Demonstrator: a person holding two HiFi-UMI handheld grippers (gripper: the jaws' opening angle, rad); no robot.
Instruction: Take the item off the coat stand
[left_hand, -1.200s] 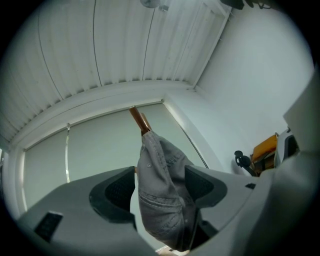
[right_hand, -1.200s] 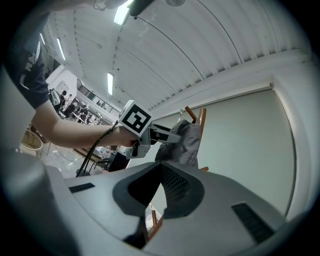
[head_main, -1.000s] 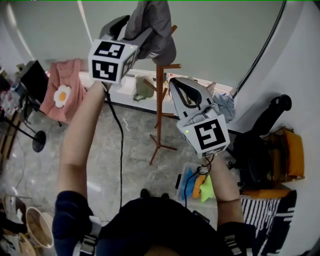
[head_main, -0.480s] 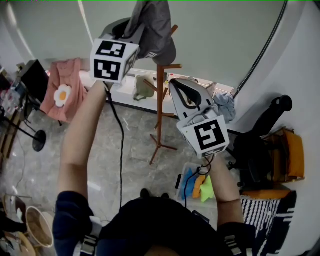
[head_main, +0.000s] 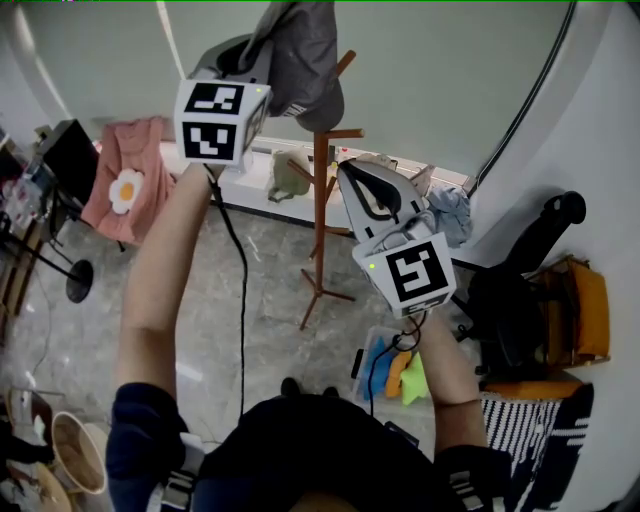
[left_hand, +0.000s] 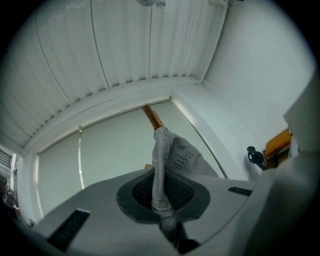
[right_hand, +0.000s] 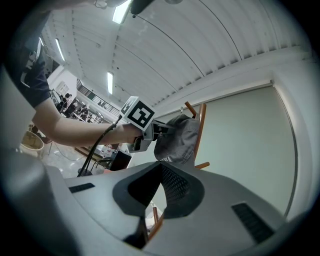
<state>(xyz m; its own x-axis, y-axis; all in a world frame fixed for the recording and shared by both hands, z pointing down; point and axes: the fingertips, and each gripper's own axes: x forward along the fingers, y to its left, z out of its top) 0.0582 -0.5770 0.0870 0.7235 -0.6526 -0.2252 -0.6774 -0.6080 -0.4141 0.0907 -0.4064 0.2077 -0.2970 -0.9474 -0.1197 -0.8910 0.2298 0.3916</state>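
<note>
A grey cap (head_main: 305, 60) hangs on the top peg of a wooden coat stand (head_main: 320, 200). My left gripper (head_main: 258, 58) is raised to it and is shut on the cap's edge. In the left gripper view a fold of the cap (left_hand: 172, 152) runs down between the pads, and the stand's tip (left_hand: 150, 114) shows behind. My right gripper (head_main: 368, 185) hangs lower, in front of the stand, open and holding nothing. The right gripper view shows the cap (right_hand: 180, 137), the stand (right_hand: 200, 130) and the left gripper's marker cube (right_hand: 137, 112) beyond its own jaws (right_hand: 150, 200).
A pink shirt with a daisy (head_main: 125, 180) hangs at the left. An olive bag (head_main: 288, 175) lies on the window ledge. A black chair (head_main: 520, 290) stands at the right, and a bin of coloured items (head_main: 395, 370) is on the floor near my feet.
My left gripper has closed on the cap's edge and shifted slightly left. The right gripper has barely moved.
</note>
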